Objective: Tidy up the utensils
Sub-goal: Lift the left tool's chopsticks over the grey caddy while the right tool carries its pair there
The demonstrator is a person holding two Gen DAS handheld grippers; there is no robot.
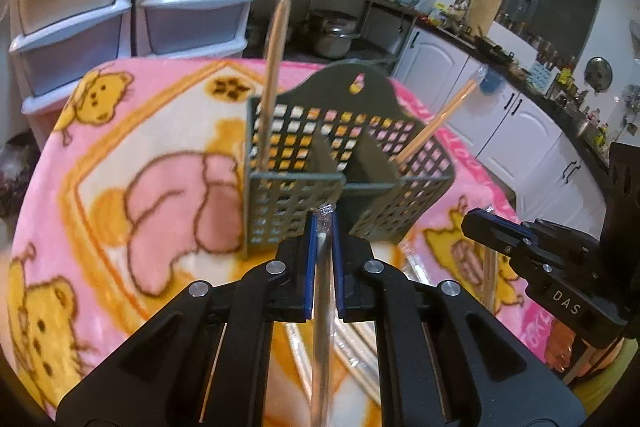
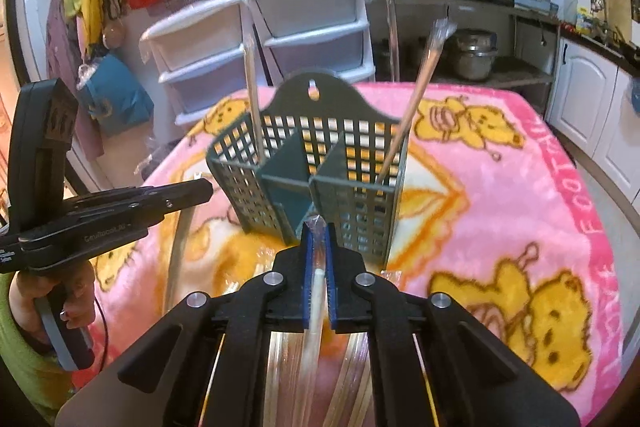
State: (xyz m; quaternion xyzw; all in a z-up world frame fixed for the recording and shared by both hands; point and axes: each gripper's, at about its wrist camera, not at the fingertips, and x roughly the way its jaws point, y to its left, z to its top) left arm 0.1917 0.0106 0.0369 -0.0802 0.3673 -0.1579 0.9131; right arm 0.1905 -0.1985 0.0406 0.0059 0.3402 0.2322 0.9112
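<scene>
Three compartments divide the dark green mesh caddy point(image 1: 320, 163), which stands upright on the table point(image 1: 132, 163) under a pink bear-print blanket. The left compartment holds one plastic-wrapped pair of chopsticks point(image 1: 273, 67) standing nearly straight; the right compartment holds another wrapped pair point(image 1: 440, 119) leaning out over the right rim. The middle compartment looks empty, though its floor is hidden from view. In the right wrist view the same caddy point(image 2: 308, 163) shows a tall back plate with a hanging slot.

The blanket's far edge drops off just behind the caddy, where white plastic drawer units point(image 1: 132, 7) stand; kitchen cabinets run along the right. Bare blanket lies open left of the caddy and to its right. More wrapped chopsticks point(image 1: 360, 347) lie loose on the blanket below the tools, near the front.

The left tool point(image 1: 324, 223) hovers just in front of the caddy's front wall, its blue pads pressed together on a wrapped chopstick pair point(image 1: 322, 307) that runs back toward the camera. The right tool point(image 2: 316, 231) is likewise clamped on its own wrapped pair point(image 2: 314, 307), its tip near the caddy's front corner. Each tool shows in the other's view, well apart, and a hand point(image 2: 52, 303) grips the left tool's handle.
</scene>
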